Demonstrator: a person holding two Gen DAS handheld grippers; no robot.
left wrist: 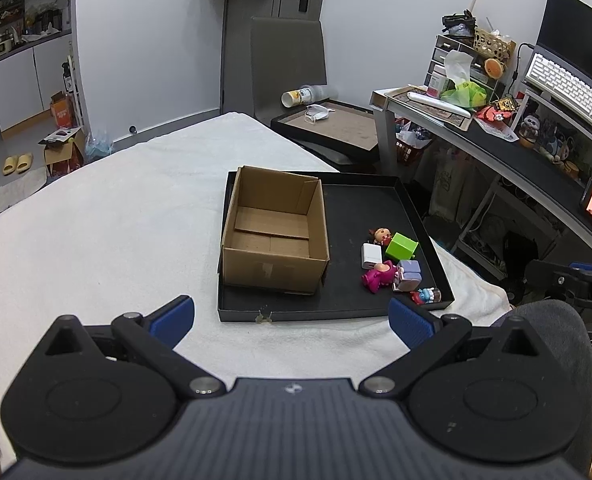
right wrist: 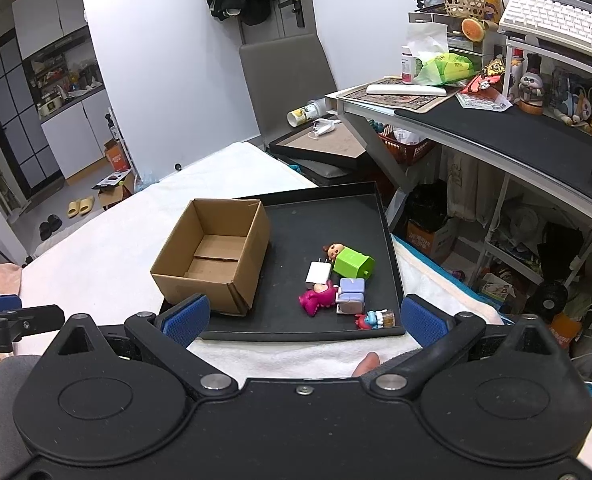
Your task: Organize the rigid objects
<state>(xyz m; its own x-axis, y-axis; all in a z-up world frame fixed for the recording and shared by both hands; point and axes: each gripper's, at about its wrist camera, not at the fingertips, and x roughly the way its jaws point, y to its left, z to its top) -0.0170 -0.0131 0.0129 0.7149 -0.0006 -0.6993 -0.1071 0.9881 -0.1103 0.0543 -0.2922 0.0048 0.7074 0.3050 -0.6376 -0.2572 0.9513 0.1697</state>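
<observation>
Toys sit in a loose cluster on the black tray (right wrist: 379,216), ahead of the right gripper (right wrist: 303,316) and just inboard of its right finger; from the left gripper (left wrist: 292,312) they lie ahead and toward its right finger. Both grippers hang short of the tray with fingers spread wide, nothing between the pads.

Cluster contents:
- green block (right wrist: 353,262), boxy, flat faces
- white charger (right wrist: 317,273), prongs pointing away, touching the block's near side
- small doll head (right wrist: 333,250) behind the block
- magenta figure (right wrist: 318,298), lying down
- lavender block toy (right wrist: 351,296), touching the magenta figure
- small blue figure (right wrist: 377,317), nearest the right gripper, close to the tray's front rim

Cardboard box (right wrist: 216,256) stands open and empty on the tray, ahead of the right gripper's left finger. Likely the drop target.

Handling judgement: all pieces look like hard plastic, light, stiff, no give. Smooth shells, so likely slippery; the ribbed blue pads should help. Green block and charger: pinch across parallel flat faces. Figures: rounded, probably roll under pressure, so take across the torso, not the head. Pieces touch each other; a sloppy approach likely shoves neighbours. Blue figure is the clearest first pick, though the tray rim crowds it.
</observation>
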